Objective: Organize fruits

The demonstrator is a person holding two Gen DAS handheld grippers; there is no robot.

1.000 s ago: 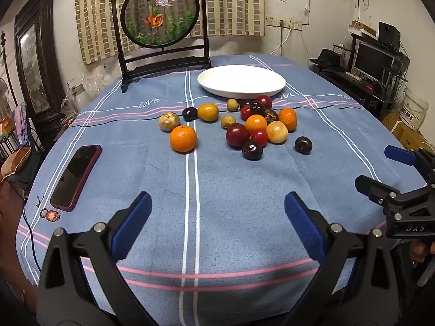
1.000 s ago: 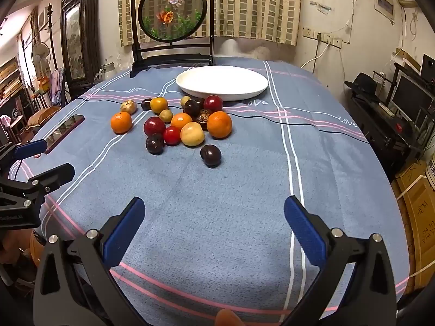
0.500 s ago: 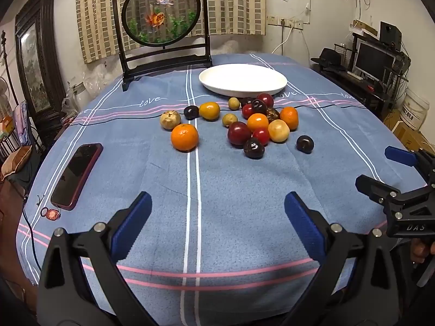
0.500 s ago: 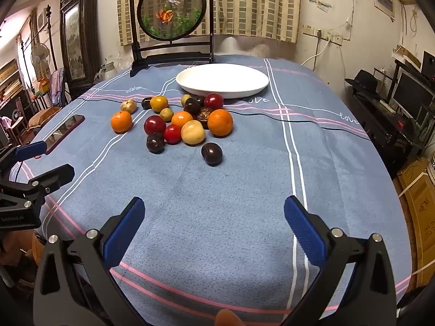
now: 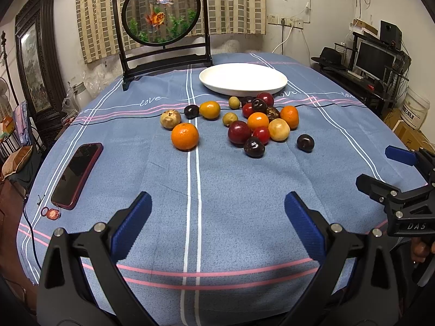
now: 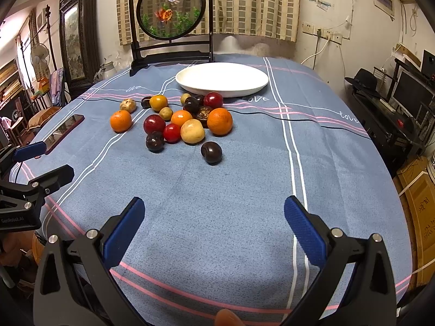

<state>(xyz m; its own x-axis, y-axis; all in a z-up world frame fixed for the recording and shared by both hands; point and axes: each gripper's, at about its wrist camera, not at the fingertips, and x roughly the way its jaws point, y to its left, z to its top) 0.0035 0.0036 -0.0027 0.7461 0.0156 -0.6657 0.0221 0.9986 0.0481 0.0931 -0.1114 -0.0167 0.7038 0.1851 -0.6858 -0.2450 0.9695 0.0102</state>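
The fruits (image 5: 258, 125) lie loose on the desk (image 5: 231, 195), clustered just before the empty white plate (image 5: 243, 79) (one dark plum (image 6: 211, 151) sits apart). Both tools, left tool (image 5: 217, 225) and right tool (image 6: 214, 228), hover spread wide and empty. Round fruit may roll off if nudged or pinched off-centre.

A big table with a blue striped cloth (image 5: 217, 190) stands before checked curtains (image 5: 233, 2), with a dark computer desk (image 5: 375, 81) by the wall.
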